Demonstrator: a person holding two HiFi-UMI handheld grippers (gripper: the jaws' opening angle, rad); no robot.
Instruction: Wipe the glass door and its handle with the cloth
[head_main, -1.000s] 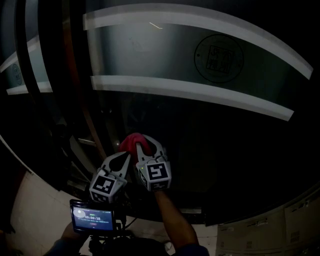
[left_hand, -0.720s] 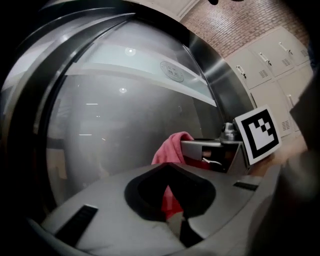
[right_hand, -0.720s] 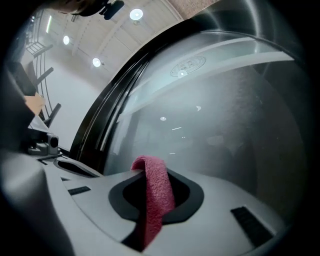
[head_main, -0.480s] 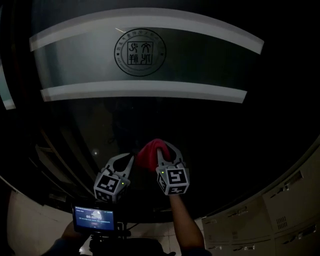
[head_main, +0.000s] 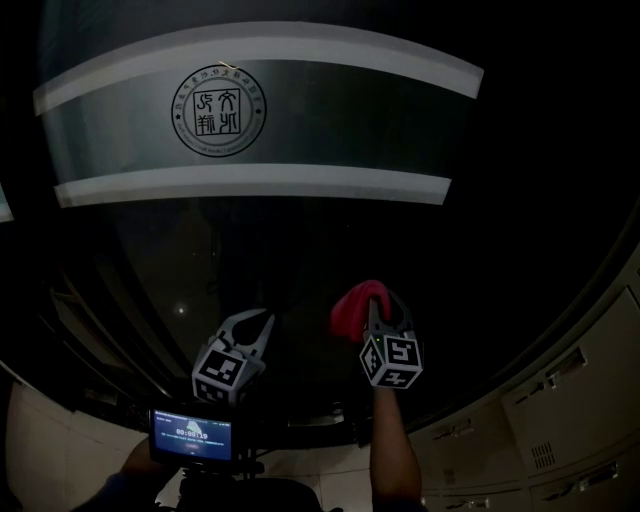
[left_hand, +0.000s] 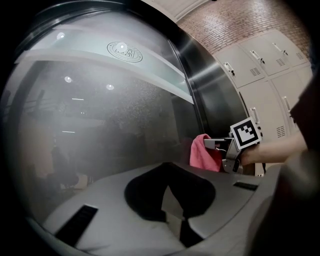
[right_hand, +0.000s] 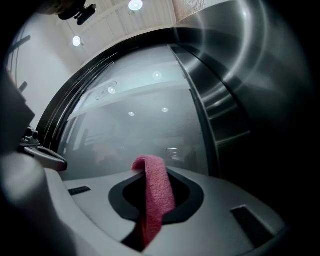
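- The right gripper (head_main: 385, 312), fingers pinching the red cloth (head_main: 352, 308), has travelled rightward along the lower glass door (head_main: 300, 230) over the last second. It was close beside the left gripper (head_main: 255, 325) and is now well apart from it.
- The cloth appears pressed to the pane below the frosted band (head_main: 330, 105).
- The left gripper's fingers are pressed together with nothing between them; it hangs idle near the glass.
- Judgement: a sideways wiping stroke is under way. A metal lever (right_hand: 45, 156), probably the handle, is away from the cloth and likely still to do.
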